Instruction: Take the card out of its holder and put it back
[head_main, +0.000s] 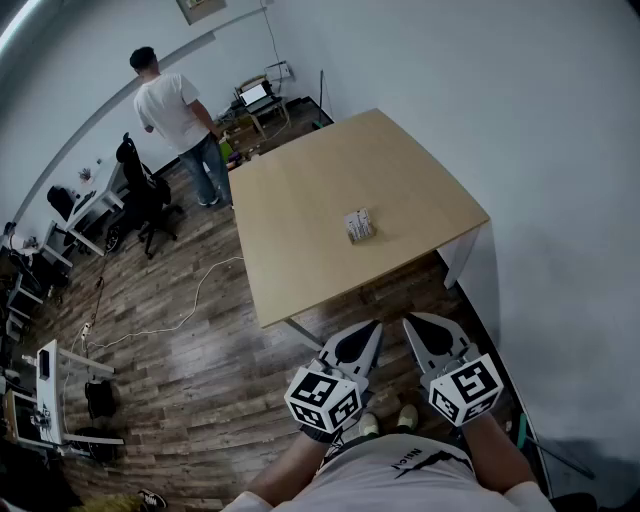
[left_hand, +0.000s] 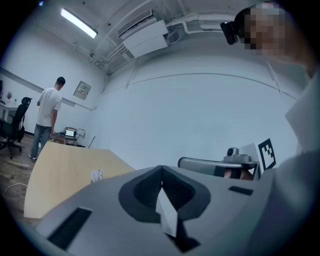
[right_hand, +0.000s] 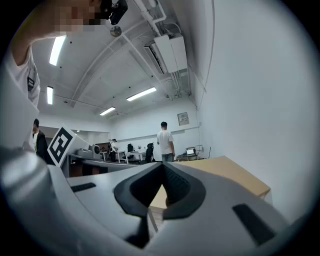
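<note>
Holding both grippers close to my body, short of the table (head_main: 300, 190). Left gripper (head_main: 371, 330) has its jaws pressed together with nothing between them; right gripper (head_main: 413, 322) is the same. Card holder (head_main: 359, 224) sits mid-table, well apart from both. Its print is too small to read, and I can't tell its contents or which way it faces.

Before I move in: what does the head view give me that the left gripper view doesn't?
Head view only: the whole table top, with the left gripper and right gripper held side by side short of its near edge.

Left gripper view only: its own jaws close up, tips together with nothing between them, and the ceiling light strip.

Both: the card holder standing alone on the table, and a person in a white shirt at the far side of the room.
</note>
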